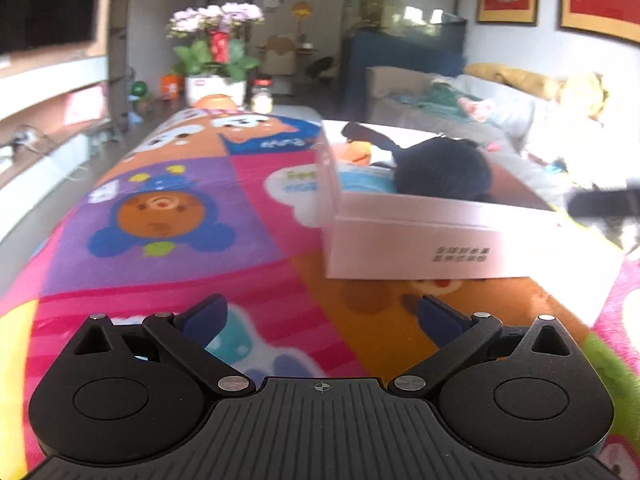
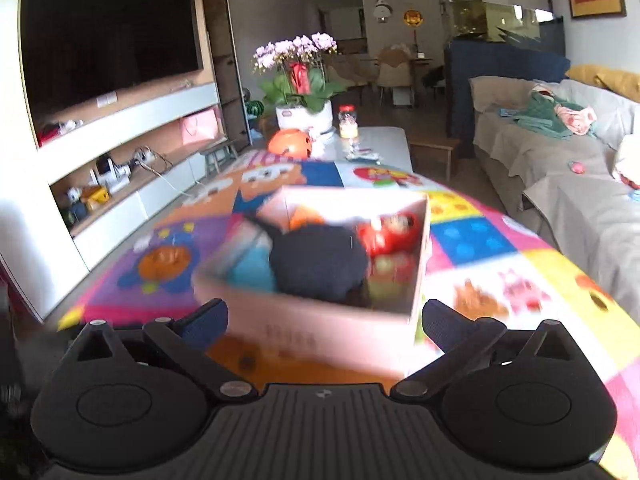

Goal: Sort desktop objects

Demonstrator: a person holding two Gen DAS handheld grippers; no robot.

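Gaping empty, both grippers (image 1: 322,320) (image 2: 324,322) face pink box (image 2: 320,332); contents blurred, maybe toys.

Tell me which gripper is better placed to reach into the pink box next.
Probably the right gripper: open, empty, with the pink box straight ahead between its fingers. The left gripper, also open, has the box ahead and off to its right.

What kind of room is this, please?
Most likely a home living room: a large dark television on the wall, a covered sofa along one side, and potted orchids on the low table.
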